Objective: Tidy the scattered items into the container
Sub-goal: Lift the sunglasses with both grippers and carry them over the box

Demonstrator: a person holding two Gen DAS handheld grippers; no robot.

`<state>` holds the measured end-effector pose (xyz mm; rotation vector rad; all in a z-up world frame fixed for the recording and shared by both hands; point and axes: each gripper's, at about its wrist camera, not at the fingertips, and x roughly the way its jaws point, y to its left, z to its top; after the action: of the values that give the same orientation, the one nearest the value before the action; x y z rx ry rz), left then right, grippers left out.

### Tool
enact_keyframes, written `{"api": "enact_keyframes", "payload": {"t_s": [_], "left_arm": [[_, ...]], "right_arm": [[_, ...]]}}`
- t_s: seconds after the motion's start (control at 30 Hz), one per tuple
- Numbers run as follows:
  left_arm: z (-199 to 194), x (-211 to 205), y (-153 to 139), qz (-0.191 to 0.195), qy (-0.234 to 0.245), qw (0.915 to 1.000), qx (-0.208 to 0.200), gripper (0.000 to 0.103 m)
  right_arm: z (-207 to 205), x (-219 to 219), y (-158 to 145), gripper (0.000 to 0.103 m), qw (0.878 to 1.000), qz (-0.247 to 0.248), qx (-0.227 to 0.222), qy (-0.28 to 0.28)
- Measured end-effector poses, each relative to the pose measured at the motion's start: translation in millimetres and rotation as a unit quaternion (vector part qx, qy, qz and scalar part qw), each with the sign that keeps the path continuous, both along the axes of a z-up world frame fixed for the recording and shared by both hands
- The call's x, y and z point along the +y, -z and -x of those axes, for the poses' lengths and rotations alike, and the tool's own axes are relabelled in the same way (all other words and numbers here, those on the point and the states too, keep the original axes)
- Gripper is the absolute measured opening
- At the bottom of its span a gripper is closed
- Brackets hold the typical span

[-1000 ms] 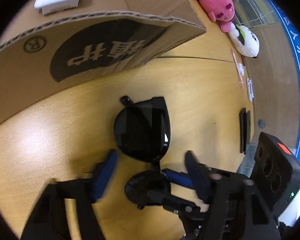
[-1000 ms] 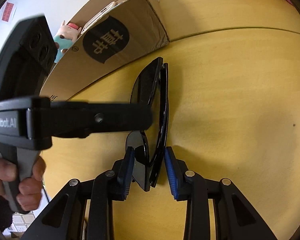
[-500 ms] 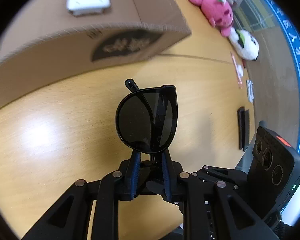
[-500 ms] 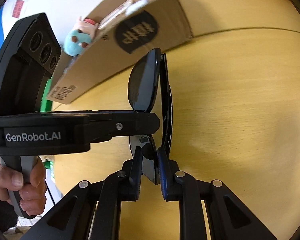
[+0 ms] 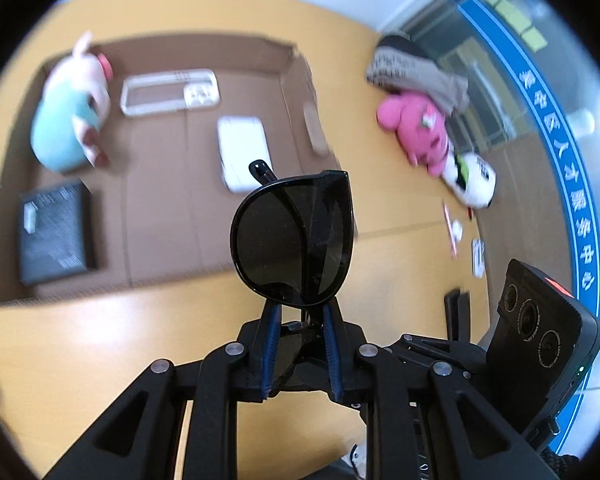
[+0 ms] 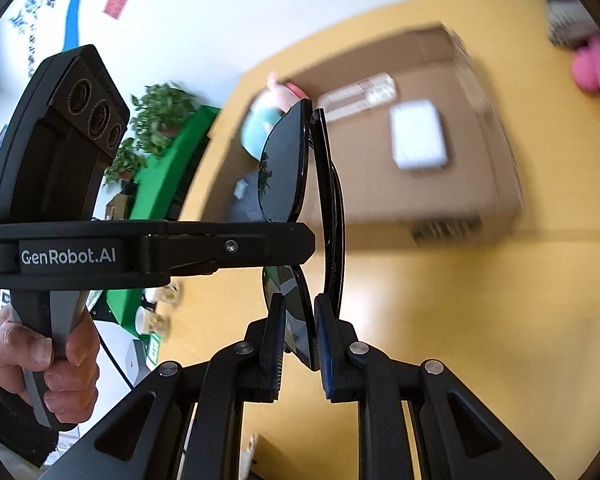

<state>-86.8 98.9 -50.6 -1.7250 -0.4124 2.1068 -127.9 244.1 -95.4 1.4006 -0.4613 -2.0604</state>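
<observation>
Both hand-held grippers, left point(image 5: 298, 316) and right point(image 6: 298, 322), are clamped on folded sunglasses point(image 5: 294, 240). These hang above the worktop point(image 5: 100, 344). The open box point(image 5: 160, 200) lies at ten o'clock.

Black sunglasses point(image 5: 292, 240), folded, dark lenses, held clear of the wooden table, lens upright, just short of the cardboard box point(image 5: 160, 208). Box is open-topped, holding a plush pig point(image 5: 72, 116), white cases and a dark packet.
</observation>
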Motion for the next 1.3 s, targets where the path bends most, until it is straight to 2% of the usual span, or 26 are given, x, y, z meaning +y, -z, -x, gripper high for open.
{"api": "enact_keyframes", "payload": {"t_s": [0.13,0.27,0.37,0.53,0.63,0.73,0.9,1.07,1.23,1.27,1.3], "left_arm": [[26,-21,-12,-0.003,-0.020,0.9998,0.010,0.020],[57,-41,-11,-0.003,-0.028,0.9995,0.011,0.020],[81,-57,1,-0.011,-0.034,0.9993,-0.002,0.020],[119,-73,40,-0.023,-0.035,0.9985,-0.034,0.020],[137,-79,71,-0.031,-0.034,0.9971,-0.061,0.020],[152,-82,106,-0.033,-0.031,0.9949,-0.090,0.020],[167,-83,148,-0.034,-0.022,0.9916,-0.122,0.020],[172,-82,170,-0.032,-0.015,0.9898,-0.138,0.020],[171,-79,176,-0.015,-0.011,0.9907,-0.134,0.021],[171,-79,175,-0.008,-0.013,0.9911,-0.132,0.023],[170,-79,171,-0.004,-0.016,0.9918,-0.127,0.034]], "right_arm": [[16,-2,-22,0.015,1.000,0.007,0.016,-0.011],[45,-16,-25,0.015,1.000,0.010,0.017,-0.021],[69,-26,-18,0.015,1.000,0.011,0.008,-0.022],[111,-39,13,0.014,0.999,0.006,-0.025,-0.021],[135,-41,42,0.014,0.998,0.006,-0.057,-0.015],[151,-44,70,0.014,0.996,0.006,-0.092,-0.006],[169,-50,113,0.013,0.991,-0.006,-0.136,0.004],[181,-53,144,0.013,0.985,-0.017,-0.170,0.013],[180,-56,154,0.015,0.983,-0.031,-0.180,0.016],[181,-56,154,0.015,0.983,-0.033,-0.181,0.018],[181,-56,154,0.016,0.983,-0.037,-0.181,0.020]]}}
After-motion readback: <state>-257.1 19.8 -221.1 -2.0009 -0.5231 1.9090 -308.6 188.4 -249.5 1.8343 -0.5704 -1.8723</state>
